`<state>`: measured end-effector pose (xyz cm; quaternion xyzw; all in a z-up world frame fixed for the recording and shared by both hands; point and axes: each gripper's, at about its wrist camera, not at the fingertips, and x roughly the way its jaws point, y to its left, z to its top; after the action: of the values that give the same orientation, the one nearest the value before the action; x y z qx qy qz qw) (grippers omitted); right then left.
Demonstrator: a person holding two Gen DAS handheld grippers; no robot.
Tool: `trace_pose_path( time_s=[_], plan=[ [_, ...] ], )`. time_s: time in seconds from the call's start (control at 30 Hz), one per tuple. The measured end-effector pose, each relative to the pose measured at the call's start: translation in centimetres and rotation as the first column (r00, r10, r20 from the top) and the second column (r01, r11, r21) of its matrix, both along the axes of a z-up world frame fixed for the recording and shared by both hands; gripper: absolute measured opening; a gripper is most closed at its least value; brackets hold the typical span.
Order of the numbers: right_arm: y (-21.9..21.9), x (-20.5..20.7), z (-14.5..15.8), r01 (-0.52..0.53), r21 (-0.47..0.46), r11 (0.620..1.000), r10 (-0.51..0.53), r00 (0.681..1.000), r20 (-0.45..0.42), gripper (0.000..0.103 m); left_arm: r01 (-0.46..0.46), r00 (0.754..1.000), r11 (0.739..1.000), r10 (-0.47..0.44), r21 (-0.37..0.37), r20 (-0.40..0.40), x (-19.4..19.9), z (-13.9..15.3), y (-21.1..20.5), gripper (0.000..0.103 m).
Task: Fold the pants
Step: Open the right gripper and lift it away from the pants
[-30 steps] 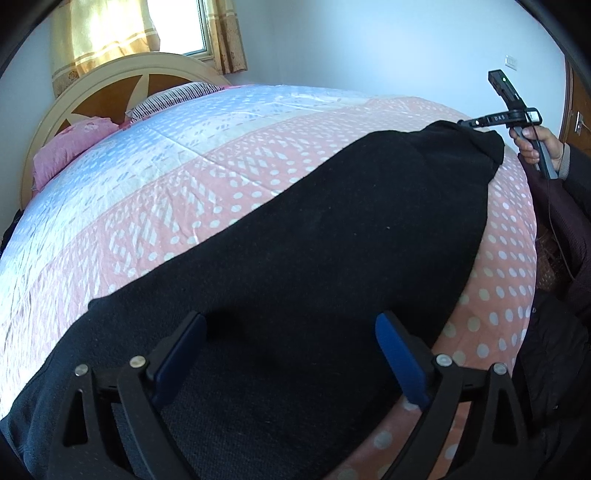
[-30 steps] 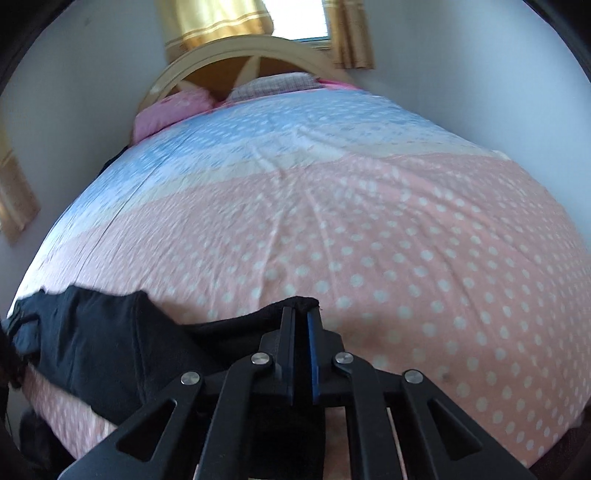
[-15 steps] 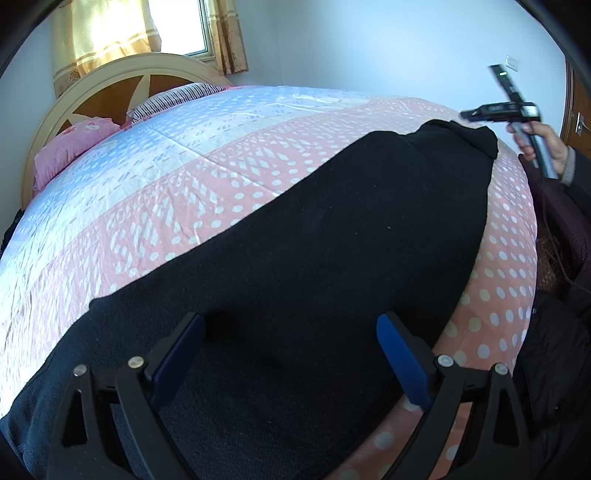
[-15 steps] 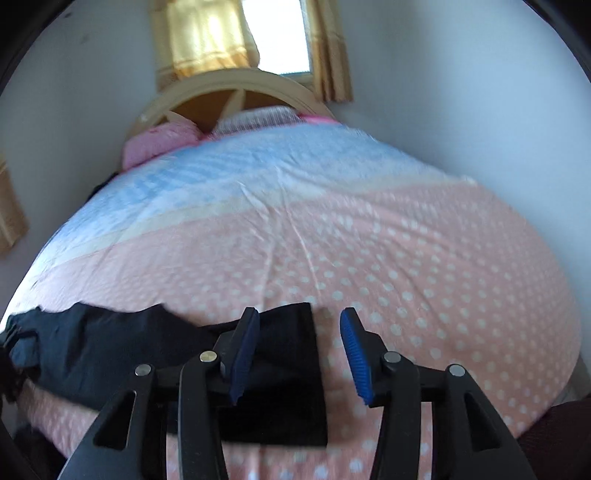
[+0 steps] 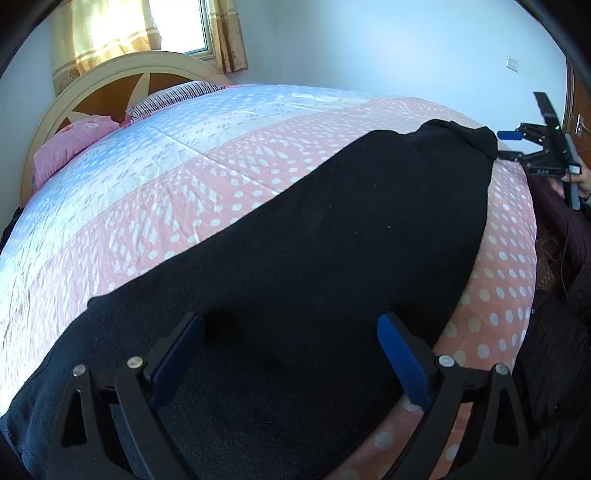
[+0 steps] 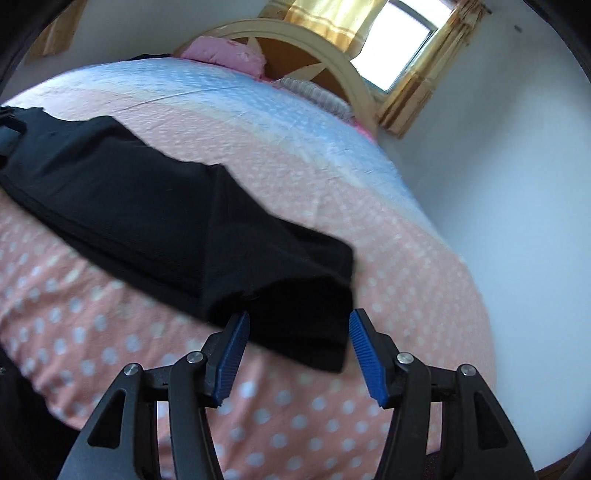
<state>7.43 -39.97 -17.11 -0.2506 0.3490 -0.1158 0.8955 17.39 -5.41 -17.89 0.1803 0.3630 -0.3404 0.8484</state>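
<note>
Jaws of my left gripper [image 5: 290, 354] spread over black pants [image 5: 314, 258], gripping nothing; pants flat along the bed [image 5: 177, 166] edge for folding. Farther, my right gripper [image 6: 297, 350] jaws opening, hem end [image 6: 295, 295] lying free between them.

The black, soft knit pants [image 5: 314, 258] lay flat in a long strip on the bed, running from about 7 o'clock up to 2 o'clock, far end a bit bunched.

Daylight from the curtained window [image 5: 177, 26]; right wrist view motion-blurred, fisheye-bent edges.
</note>
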Motion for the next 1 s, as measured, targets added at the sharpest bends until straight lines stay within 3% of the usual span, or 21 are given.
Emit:
trace_pose_path(
  time_s=[0.1, 0.2, 0.27, 0.3, 0.33, 0.43, 0.5, 0.57, 0.6, 0.63, 0.7, 0.77, 0.83, 0.87, 0.93, 1.0],
  plan=[
    [-0.1, 0.6, 0.0, -0.021, -0.064, 0.998, 0.021, 1.0, 0.0, 0.058, 0.0, 1.0, 1.0, 0.0, -0.001, -0.004, 0.1, 0.0, -0.1, 0.098],
    [-0.8, 1.4, 0.2, -0.07, -0.017, 0.997, 0.07, 0.997, -0.03, 0.058, 0.0, 1.0, 1.0, 0.0, -0.007, -0.014, 0.3, -0.1, 0.0, 0.098],
    [-2.4, 2.2, 1.1, -0.054, 0.171, 0.984, 0.066, 0.996, -0.065, 0.038, -0.002, 1.0, 1.0, 0.001, -0.007, -0.014, 0.3, -0.1, -0.2, 0.098],
    [-3.1, 2.5, 1.7, -0.029, 0.248, 0.968, 0.045, 0.997, -0.061, 0.014, -0.002, 1.0, 1.0, 0.002, -0.007, -0.014, 0.3, -0.1, -0.2, 0.098],
    [-4.5, 2.7, 2.4, 0.005, 0.337, 0.941, 0.014, 0.998, -0.054, 0.009, -0.002, 1.0, 1.0, 0.002, -0.006, -0.013, 0.3, -0.1, -0.2, 0.098],
    [-8.6, 3.4, 3.6, 0.129, 0.474, 0.871, -0.126, 0.991, -0.04, 0.009, -0.002, 1.0, 1.0, 0.002, -0.006, -0.013, 0.3, -0.2, -0.2, 0.098],
    [-11.8, 3.8, 3.3, 0.275, 0.454, 0.848, -0.295, 0.955, -0.028, 0.01, -0.002, 1.0, 1.0, 0.002, -0.007, -0.014, 0.3, -0.2, -0.2, 0.098],
    [-14.2, 3.4, 3.0, 0.334, 0.49, 0.805, -0.373, 0.928, -0.02, 0.025, -0.002, 1.0, 1.0, 0.002, -0.008, -0.017, 0.4, -0.2, -0.2, 0.098],
    [-15.1, 3.0, 2.9, 0.355, 0.531, 0.77, -0.403, 0.915, -0.027, 0.047, -0.002, 1.0, 1.0, 0.002, -0.008, -0.018, 0.4, -0.2, -0.2, 0.098],
    [-15.7, 2.5, 2.9, 0.364, 0.564, 0.741, -0.419, 0.907, -0.034, 0.05, -0.003, 1.0, 1.0, 0.003, -0.008, -0.017, 0.4, -0.2, -0.2, 0.099],
    [-15.6, 1.4, 3.0, 0.311, 0.634, 0.708, -0.384, 0.923, -0.024, 0.05, -0.004, 1.0, 1.0, 0.004, -0.005, -0.013, 0.3, -0.2, -0.3, 0.099],
    [-14.1, 0.0, 3.3, 0.223, 0.662, 0.715, -0.3, 0.954, 0.004, 0.05, -0.004, 1.0, 1.0, 0.004, -0.005, -0.017, 0.3, -0.3, -0.3, 0.099],
    [-10.9, -1.3, 3.6, 0.113, 0.614, 0.781, -0.178, 0.983, 0.046, 0.05, -0.004, 1.0, 1.0, 0.004, -0.009, -0.024, 0.5, -0.3, -0.3, 0.099],
    [-8.9, -1.9, 3.6, 0.072, 0.544, 0.836, -0.118, 0.992, 0.051, 0.05, -0.005, 1.0, 1.0, 0.005, -0.009, -0.026, 0.5, -0.3, -0.3, 0.099],
    [-5.7, -2.1, 3.1, 0.014, 0.461, 0.887, -0.025, 1.0, 0.018, 0.05, -0.006, 1.0, 1.0, 0.006, -0.008, -0.026, 0.5, -0.3, -0.4, 0.1],
    [-2.7, -2.3, 2.8, -0.073, 0.483, 0.872, 0.1, 0.995, -0.03, 0.05, -0.007, 1.0, 1.0, 0.007, -0.005, -0.024, 0.4, -0.3, -0.5, 0.1]
  ],
)
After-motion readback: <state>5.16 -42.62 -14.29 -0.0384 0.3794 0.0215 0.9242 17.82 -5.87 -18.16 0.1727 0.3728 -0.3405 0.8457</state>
